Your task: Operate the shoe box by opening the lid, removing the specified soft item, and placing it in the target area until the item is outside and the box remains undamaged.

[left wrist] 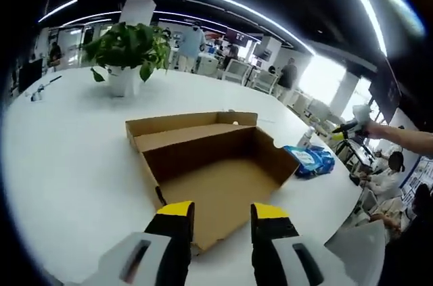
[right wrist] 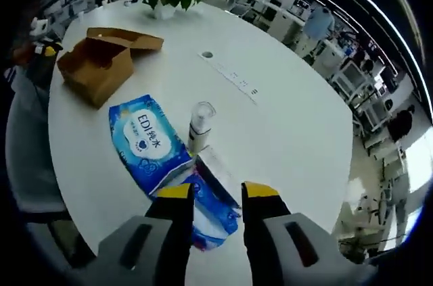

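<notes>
The brown cardboard shoe box [left wrist: 216,164] lies open on the white table [left wrist: 74,157], its lid folded back, and its inside looks bare. My left gripper [left wrist: 222,213] is open just over the box's near edge. A blue soft pack of wipes [right wrist: 145,140] lies flat on the table outside the box, also seen as the blue pack [left wrist: 310,161] right of the box. My right gripper [right wrist: 218,195] is open above a second blue and white pack [right wrist: 213,211] that touches the first. The box [right wrist: 101,59] is far off to the upper left in the right gripper view.
A small clear bottle [right wrist: 200,127] stands upright beside the packs. A potted plant [left wrist: 128,49] sits at the far side of the table. A cable strip [right wrist: 233,76] runs across the table's middle. The table edge and chairs [right wrist: 27,157] are close by. People stand in the background.
</notes>
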Demonstrator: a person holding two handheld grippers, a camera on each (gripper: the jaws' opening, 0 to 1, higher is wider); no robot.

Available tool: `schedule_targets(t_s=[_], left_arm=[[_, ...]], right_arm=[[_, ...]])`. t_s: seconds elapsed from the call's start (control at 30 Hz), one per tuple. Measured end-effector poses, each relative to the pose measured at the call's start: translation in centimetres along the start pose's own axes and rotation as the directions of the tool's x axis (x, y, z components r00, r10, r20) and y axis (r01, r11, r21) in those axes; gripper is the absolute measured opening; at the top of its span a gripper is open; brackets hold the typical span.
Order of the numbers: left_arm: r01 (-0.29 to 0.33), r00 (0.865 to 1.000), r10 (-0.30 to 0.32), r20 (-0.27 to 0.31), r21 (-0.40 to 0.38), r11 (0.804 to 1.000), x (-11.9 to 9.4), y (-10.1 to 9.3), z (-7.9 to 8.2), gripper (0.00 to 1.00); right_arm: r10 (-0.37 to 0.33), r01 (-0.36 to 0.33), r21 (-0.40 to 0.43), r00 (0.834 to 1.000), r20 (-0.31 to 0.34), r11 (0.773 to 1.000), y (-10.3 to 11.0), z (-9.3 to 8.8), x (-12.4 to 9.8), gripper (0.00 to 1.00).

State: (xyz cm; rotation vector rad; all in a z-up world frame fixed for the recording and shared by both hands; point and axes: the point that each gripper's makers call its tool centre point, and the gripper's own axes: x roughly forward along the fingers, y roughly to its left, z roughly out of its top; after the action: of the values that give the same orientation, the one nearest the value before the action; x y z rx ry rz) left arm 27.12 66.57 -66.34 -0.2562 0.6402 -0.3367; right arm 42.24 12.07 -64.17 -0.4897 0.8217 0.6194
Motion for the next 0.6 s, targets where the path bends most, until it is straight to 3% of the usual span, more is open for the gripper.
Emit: schedule_targets(t_s=[0.13, 0.33, 0.6], left_arm=[[-0.063, 0.998, 0.063, -0.007, -0.043, 0.997, -0.4, 1.7, -1.0, 0.33], [-0.111, 0.994, 0.110, -0.016, -0.111, 0.988, -0.9, 3.1, -2.1, 0.33], [-0.141, 0.990, 0.138, -0.032, -0.149, 0.979, -0.2, 3.4, -2.6, 0.33]], right_arm=[[0.000, -0.007, 0.122, 0.998, 0.064, 0.992, 0.5, -1.7, -0.9, 0.30], [-0.024, -0.030, 0.294, 0.984, 0.178, 0.955, 0.7, -3.8, -2.1, 0.33], [-0.083, -0.081, 0.472, 0.945, 0.317, 0.878, 1.5, -5.6, -3.8, 0.36]])
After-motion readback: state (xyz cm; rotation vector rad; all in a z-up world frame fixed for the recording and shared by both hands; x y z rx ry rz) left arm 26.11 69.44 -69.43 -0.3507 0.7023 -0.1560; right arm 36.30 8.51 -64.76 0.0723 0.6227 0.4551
